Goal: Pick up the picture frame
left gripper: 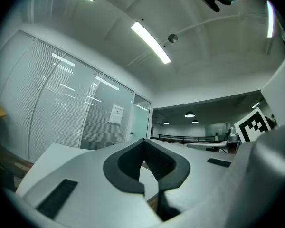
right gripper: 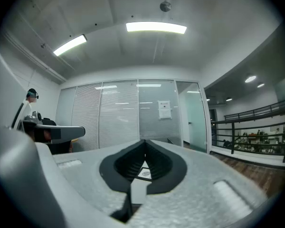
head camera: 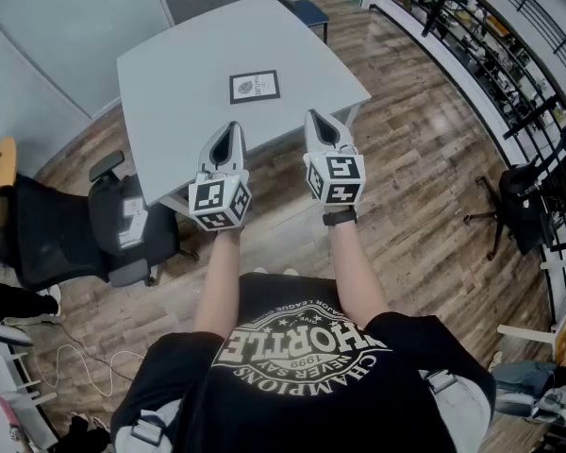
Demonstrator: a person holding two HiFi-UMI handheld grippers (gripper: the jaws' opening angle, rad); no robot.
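Note:
A black-edged picture frame point(head camera: 254, 86) with a white print lies flat near the middle of the grey table point(head camera: 170, 83). My left gripper point(head camera: 232, 127) and right gripper point(head camera: 312, 116) are held level side by side over the table's near edge, short of the frame. Both are shut with nothing between their jaws. In the right gripper view a sliver of the frame point(right gripper: 143, 172) shows through the gap behind the closed jaws of the right gripper point(right gripper: 145, 142). The left gripper point(left gripper: 144, 141) in its own view shows only tabletop past its tips.
A black office chair point(head camera: 71, 229) stands at the table's left on the wooden floor. A blue chair point(head camera: 307, 11) sits behind the table. A railing point(head camera: 491, 45) runs along the right, with another black chair point(head camera: 524, 201) near it. Glass partition walls point(right gripper: 123, 115) stand beyond the table.

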